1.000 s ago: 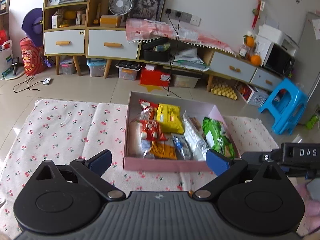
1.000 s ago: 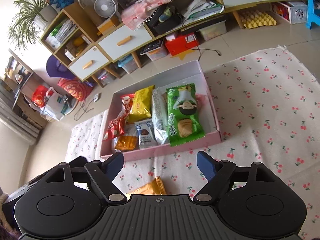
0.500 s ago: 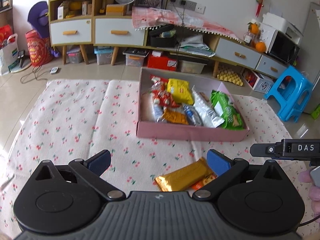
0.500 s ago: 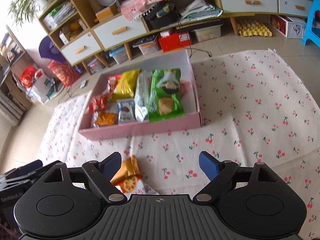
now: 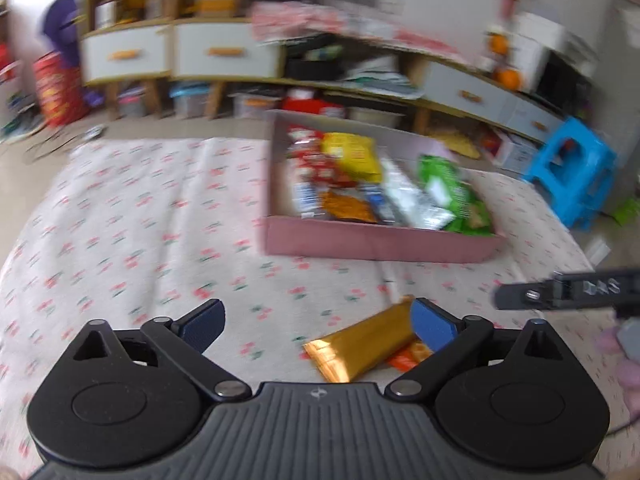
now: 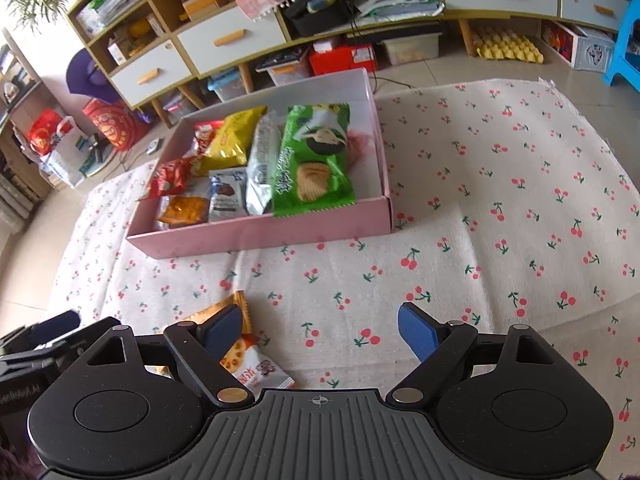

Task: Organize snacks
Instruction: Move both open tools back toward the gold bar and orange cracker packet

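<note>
Both claws gaping wide, gripping nothing — left claw [image 5: 316, 326] hovering over the cherry-print cloth [image 6: 500, 184], right claw [image 6: 320, 334] likewise. Gold snack packet [image 5: 360, 344] flat on the cloth just beside the left claw's right fingertip, overlapping an orange-and-white biscuit packet [image 6: 254, 364]. Beyond, apart from both — pink box [image 6: 260, 234] filled with snacks, green packet [image 6: 312, 164] along its right side.

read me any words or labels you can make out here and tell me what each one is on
"DAS": on the black bar of the right claw's rig, blurred but legible in the left wrist view.
Green snack bag in the pink box: print too small to read.
Loose orange-and-white packet on the cloth: red characters, unreadable.
Other packets: unreadable.
</note>
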`<state>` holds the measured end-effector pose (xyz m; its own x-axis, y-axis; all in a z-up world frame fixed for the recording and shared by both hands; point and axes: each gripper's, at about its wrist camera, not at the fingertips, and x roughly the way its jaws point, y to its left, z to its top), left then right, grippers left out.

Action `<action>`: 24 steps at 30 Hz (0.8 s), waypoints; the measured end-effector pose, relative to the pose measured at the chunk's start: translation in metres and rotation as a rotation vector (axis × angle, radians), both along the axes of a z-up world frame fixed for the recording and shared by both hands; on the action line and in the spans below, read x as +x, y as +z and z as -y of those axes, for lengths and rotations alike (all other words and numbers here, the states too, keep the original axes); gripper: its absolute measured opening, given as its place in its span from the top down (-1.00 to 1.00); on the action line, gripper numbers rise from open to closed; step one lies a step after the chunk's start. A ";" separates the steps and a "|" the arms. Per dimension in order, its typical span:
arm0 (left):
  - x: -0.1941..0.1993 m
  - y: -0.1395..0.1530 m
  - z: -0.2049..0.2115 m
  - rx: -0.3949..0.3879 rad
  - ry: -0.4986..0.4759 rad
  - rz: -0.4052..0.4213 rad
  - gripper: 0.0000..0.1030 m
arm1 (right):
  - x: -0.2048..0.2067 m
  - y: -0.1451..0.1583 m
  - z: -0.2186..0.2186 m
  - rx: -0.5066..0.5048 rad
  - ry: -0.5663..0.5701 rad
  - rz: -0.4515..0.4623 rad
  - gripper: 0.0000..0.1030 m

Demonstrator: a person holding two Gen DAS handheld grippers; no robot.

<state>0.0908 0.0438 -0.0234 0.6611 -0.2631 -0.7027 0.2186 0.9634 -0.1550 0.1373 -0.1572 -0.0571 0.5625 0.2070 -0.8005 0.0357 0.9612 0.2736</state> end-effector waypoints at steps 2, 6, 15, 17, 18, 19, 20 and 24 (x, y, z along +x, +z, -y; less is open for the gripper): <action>-0.001 -0.002 0.007 0.022 -0.091 0.039 -0.83 | 0.000 -0.002 -0.001 0.001 0.013 -0.007 -0.69; 0.002 -0.016 0.014 0.055 -0.235 0.026 -0.77 | -0.003 -0.004 -0.006 -0.015 0.056 -0.011 -0.69; 0.003 -0.034 0.018 0.164 -0.261 -0.056 -0.34 | -0.010 -0.011 -0.011 -0.027 0.139 -0.005 -0.69; 0.005 -0.035 0.018 0.171 -0.264 -0.060 -0.28 | -0.011 -0.013 -0.013 -0.032 0.149 -0.006 -0.69; 0.004 -0.035 0.018 0.177 -0.264 -0.061 -0.26 | -0.011 -0.014 -0.014 -0.033 0.152 -0.009 -0.69; 0.005 -0.036 0.018 0.183 -0.264 -0.061 -0.26 | -0.011 -0.015 -0.014 -0.034 0.154 -0.012 -0.69; 0.004 -0.036 0.019 0.189 -0.266 -0.060 -0.26 | -0.011 -0.016 -0.015 -0.035 0.155 -0.015 -0.69; 0.007 -0.037 0.020 0.203 -0.264 -0.058 -0.17 | -0.012 -0.017 -0.017 -0.045 0.168 -0.017 -0.69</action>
